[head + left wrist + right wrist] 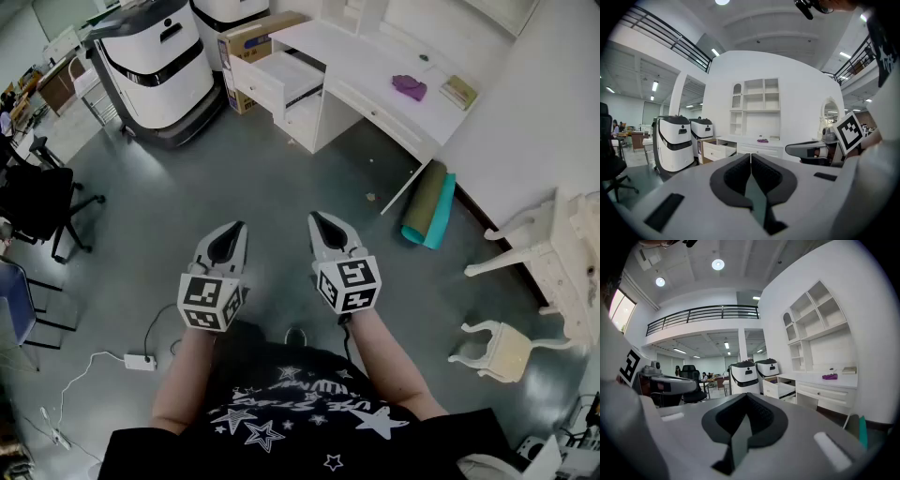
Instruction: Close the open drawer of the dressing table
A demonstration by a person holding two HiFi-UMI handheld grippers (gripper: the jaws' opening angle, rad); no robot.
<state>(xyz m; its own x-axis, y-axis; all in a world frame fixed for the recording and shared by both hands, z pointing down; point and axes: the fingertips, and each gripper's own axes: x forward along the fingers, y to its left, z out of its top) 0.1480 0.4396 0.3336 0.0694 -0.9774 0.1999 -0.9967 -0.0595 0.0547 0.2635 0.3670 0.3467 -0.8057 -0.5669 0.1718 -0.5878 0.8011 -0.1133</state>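
Drawer: the open drawer [281,86] sticks out of the near end of the white bench [375,70]. It is well ahead of both claws, with bare floor between, and neither claw touches it.
Drawer from the left claw: in the left gripper view it shows just left of the jaw tips and far beyond them, with its white front turned toward the camera.
Drawer from the right claw: in the right gripper view it sits a little right of the jaw tips, again far off, with its inside visible.
Left claw: the left claw [238,228] is closed, its jaws meeting in a thin line with nothing between them. It is held roughly level and aimed toward the bench.
Right claw: the right claw [316,219] is closed too and empty. It is just beside the left claw and aimed the same way.
Bench top: a purple object [410,87] and a book [458,91] lie farther along the bench than the drawer, to the right of both claws' line.
Beside the drawer: a cardboard box [258,39] stands just past it, and two white machines [155,61] stand ahead and to the left of the left claw.
Right of the claws: rolled mats [431,208] lean at the bench's foot, and a white stool [506,349] stands nearer the person.
Left of the claws: a black office chair [42,202], well apart.
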